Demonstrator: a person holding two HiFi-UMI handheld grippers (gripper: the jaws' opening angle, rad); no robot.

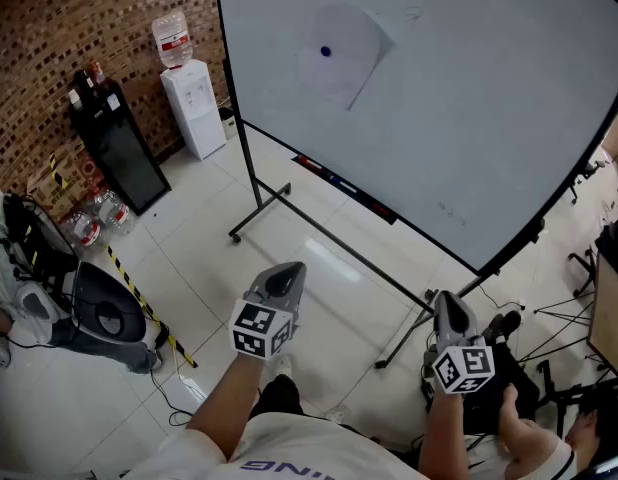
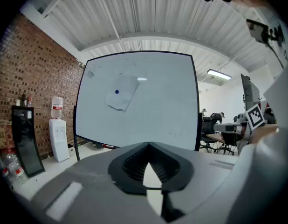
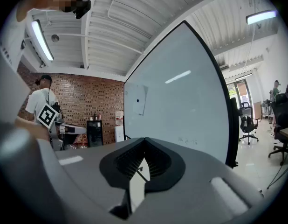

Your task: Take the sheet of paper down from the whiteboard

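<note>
We stand well back from whiteboard (image 1: 489, 138). Sheet of paper (image 1: 351, 58) sits high on it, held by blue magnet (image 1: 325, 52). Left gripper (image 1: 285, 280) and right gripper (image 1: 448, 313) have jaws together, nothing held, both low. We judge reach not yet begun.

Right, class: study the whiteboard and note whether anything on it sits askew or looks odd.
The paper hangs askew on the whiteboard. It is tilted against the frame and held by a single blue magnet. Nothing else there looks odd.
</note>
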